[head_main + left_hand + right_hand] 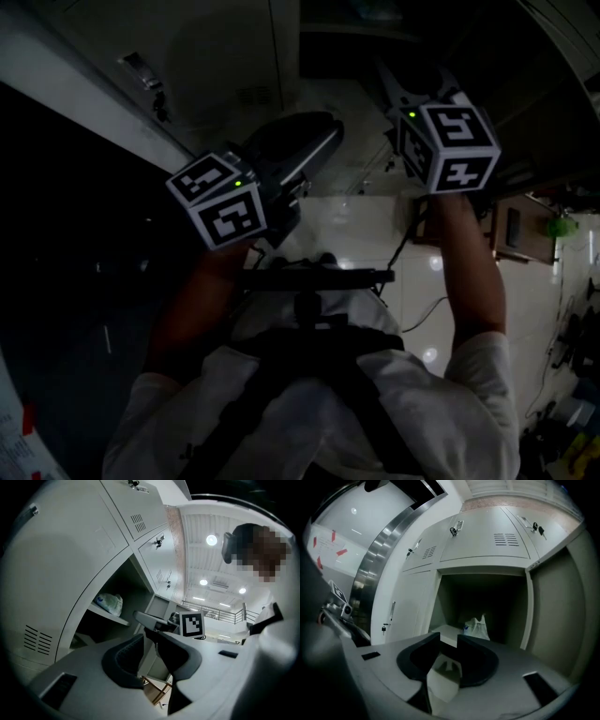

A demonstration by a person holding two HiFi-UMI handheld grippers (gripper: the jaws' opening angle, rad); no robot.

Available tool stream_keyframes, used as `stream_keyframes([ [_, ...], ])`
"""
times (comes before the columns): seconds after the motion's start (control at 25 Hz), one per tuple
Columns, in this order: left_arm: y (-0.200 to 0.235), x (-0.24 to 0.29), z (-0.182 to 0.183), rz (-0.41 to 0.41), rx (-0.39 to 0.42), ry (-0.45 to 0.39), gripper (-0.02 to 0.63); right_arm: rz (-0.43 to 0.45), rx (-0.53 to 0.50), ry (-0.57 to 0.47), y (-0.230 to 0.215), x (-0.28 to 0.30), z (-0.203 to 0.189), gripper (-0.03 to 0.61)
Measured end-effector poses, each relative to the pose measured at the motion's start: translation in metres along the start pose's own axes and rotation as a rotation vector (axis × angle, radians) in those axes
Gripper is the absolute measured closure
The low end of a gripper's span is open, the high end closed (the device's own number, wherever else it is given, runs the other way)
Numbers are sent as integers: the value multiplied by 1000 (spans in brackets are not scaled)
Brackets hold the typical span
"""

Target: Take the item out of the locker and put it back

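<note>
1. The locker [480, 569] stands open, and the task's thing, a pale crumpled plastic bag [477, 626], sits inside on the shelf [447, 633], set back from the front edge. It has not been taken out yet.
2. The right claw [448, 639] points almost straight into the opening. Its jaws stand a narrow gap apart with nothing between them; only the shelf's front edge shows through the gap.
3. From that claw the bag lies ahead, deeper in and a little to the right of the line of the jaws. They are well apart, with no contact.
4. The left claw [150, 639] hangs off to one side and looks across the front of the locker. Its jaws are also slightly parted and empty. From there the bag [108, 603] lies up and to the left, and the right claw's marker cube [192, 624] shows just beyond the left claw's tips.
5. I judge the right claw the nearer and better lined up of the two, so the reach looks like its job.
6. The bag is a soft lump with its gathered top pointing up, with no clear long axis. A pinch at that peak seems the likeliest hold, though the narrow gap may need to widen first.
7. In the head view both claws, left [309, 141] and right [403, 84], are raised in front of the person.
</note>
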State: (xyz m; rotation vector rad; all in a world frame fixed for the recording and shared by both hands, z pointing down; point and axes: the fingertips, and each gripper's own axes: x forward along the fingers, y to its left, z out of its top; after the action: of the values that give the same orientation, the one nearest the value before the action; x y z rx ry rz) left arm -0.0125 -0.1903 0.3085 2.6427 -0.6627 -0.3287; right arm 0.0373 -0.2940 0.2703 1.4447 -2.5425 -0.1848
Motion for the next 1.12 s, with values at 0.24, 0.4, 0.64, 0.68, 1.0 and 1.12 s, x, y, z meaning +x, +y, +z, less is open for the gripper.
stream_keyframes([
  [0.24,-3,-3,-6,-7,-14,-1,529,-8,46,21,8,-14,-15,500],
  [0.4,-2,-4,-9,-10,-28,1,529,-4,64,31,13,-18,-20,500],
  [0.64,-8,-6,-18,-20,-40,18,529,-19,94,52,12,-30,-37,509],
  [0.68,-9,-7,-20,-20,-42,22,529,-21,102,56,12,-31,-40,512],
  [1.0,-10,-14,-26,-27,-55,40,531,-23,163,70,17,-43,-50,518],
  [1.12,-10,-18,-27,-22,-38,37,531,-26,185,76,22,-50,-54,522],
])
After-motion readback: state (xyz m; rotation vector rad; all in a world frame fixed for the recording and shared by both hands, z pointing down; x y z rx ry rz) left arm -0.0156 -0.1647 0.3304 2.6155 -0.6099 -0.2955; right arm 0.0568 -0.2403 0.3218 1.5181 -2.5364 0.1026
